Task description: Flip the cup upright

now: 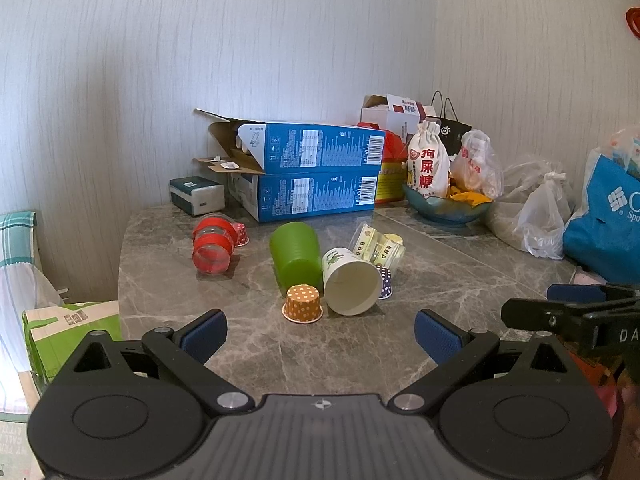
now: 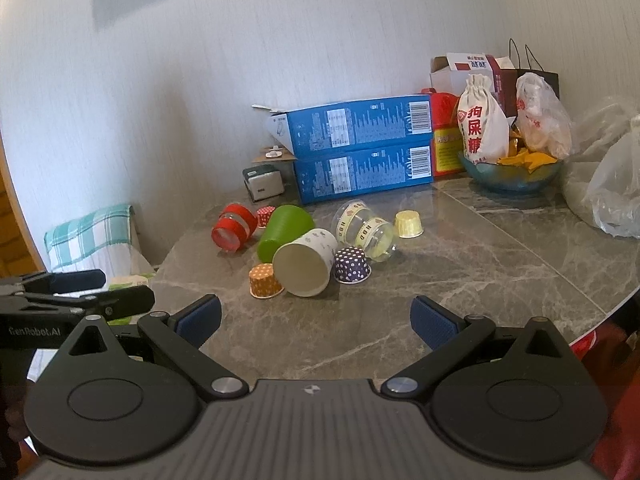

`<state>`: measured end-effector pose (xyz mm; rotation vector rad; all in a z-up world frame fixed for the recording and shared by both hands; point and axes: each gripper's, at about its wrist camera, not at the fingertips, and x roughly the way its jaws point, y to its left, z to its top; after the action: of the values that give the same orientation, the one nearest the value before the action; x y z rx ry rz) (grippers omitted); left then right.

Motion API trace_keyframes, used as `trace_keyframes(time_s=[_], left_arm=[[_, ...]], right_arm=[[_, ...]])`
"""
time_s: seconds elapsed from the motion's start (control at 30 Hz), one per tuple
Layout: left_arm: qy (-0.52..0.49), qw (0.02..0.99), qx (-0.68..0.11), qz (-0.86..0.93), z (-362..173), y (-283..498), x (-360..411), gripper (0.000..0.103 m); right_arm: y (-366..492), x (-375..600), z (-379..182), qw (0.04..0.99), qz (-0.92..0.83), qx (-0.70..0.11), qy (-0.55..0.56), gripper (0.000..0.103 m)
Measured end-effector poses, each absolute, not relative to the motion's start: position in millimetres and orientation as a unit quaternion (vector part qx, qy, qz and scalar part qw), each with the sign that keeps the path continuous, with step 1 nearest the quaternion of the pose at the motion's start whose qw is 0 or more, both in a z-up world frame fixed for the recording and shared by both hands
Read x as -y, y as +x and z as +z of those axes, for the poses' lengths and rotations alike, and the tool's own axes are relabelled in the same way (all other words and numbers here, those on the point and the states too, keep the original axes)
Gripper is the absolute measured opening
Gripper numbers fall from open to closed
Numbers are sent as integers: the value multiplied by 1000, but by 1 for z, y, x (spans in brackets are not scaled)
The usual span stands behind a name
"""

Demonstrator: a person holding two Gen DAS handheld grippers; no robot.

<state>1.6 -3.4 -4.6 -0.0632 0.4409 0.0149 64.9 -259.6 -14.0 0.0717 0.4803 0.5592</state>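
Observation:
Several cups lie on the grey marble table (image 1: 280, 352). A white paper cup (image 1: 351, 282) (image 2: 306, 262) lies on its side with its mouth toward me. A green plastic cup (image 1: 296, 254) (image 2: 284, 232) lies beside it on the left. A clear cup with red bands (image 1: 214, 246) (image 2: 236, 230) and a clear printed cup (image 1: 378, 246) (image 2: 366, 230) also lie on their sides. My left gripper (image 1: 320, 338) is open and empty, short of the cups. My right gripper (image 2: 316, 322) is open and empty, also short of them.
Small dotted baking cups, orange (image 1: 303, 303) (image 2: 265, 280) and purple (image 2: 352, 265), and a yellow one (image 2: 408, 224), stand among the cups. Two stacked blue boxes (image 1: 316, 174), a tissue pack (image 1: 196, 196), a bowl with bags (image 1: 448, 204) and plastic bags (image 1: 544, 216) line the back and right.

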Motion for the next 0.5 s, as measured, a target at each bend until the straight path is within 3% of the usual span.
trace_keyframes(time_s=[0.5], left_arm=[[-31,975,-220,8,-5,1,4,101]], right_arm=[[64,255,-19,927,282,-244,28,102]])
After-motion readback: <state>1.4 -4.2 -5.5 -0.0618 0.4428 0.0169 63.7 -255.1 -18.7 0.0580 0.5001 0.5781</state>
